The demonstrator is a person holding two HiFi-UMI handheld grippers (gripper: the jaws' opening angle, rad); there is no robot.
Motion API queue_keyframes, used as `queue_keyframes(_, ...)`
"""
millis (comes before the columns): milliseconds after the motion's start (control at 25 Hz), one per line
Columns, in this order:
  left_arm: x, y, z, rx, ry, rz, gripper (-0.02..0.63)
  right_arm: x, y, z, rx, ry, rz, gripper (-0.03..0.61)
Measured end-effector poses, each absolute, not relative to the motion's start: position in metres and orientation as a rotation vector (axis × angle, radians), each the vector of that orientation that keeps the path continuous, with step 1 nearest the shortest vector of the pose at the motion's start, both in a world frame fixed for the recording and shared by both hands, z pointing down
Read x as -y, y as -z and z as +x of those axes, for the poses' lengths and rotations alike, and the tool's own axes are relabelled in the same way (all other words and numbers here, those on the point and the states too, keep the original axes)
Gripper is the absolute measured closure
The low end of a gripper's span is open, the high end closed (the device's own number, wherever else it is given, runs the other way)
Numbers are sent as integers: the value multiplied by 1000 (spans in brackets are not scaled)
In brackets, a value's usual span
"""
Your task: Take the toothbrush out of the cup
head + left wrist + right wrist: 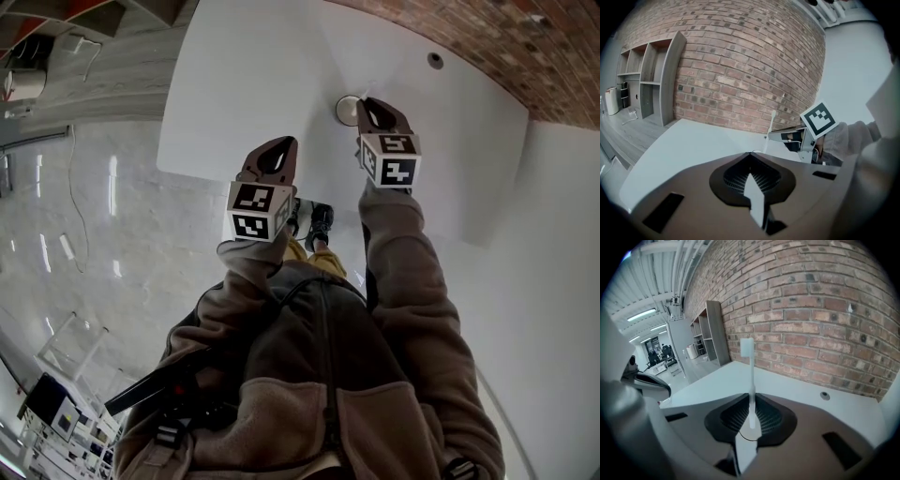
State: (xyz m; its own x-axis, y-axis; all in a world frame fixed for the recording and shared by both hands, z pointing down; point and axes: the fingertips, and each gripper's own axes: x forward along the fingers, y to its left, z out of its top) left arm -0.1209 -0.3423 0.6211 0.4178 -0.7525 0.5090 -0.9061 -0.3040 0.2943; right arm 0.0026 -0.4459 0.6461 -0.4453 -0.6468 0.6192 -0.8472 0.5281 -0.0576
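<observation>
A white toothbrush (750, 376) stands upright between the jaws of my right gripper (751, 397), which is shut on its handle, bristle head on top. In the left gripper view the toothbrush (771, 125) rises from the tip of the right gripper (776, 136). The head view shows a round white cup (343, 110) on the white table (253, 84), mostly hidden under the right gripper (364, 101). My left gripper (286, 142) hovers to the left near the table's front edge, shut with nothing in it (750, 154).
A brick wall (820, 310) runs along the table's far side. A small round cable hole (435, 60) sits at the back right of the table. A grey shelf unit (656, 79) stands at the far left. The person's shoes (309, 220) show below the table edge.
</observation>
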Motion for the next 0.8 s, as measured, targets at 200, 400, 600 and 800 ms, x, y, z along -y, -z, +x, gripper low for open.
queue_keyframes(200, 353, -568, -104, 1429, -294, 2221, 611, 427, -573, 7, 2333, -368, 1273, 534)
queue_keyframes(400, 363, -497, -90, 1486, -202, 2343, 611, 407, -490, 16, 2438, -242, 1376, 535)
queue_keyframes(600, 362, -424, -76, 1550, -125, 2473, 611, 385, -413, 26, 2528, -131, 1476, 535)
queue_keyframes(800, 352, -357, -65, 1607, -51, 2576, 611, 363, -346, 36, 2602, -6, 1538, 535)
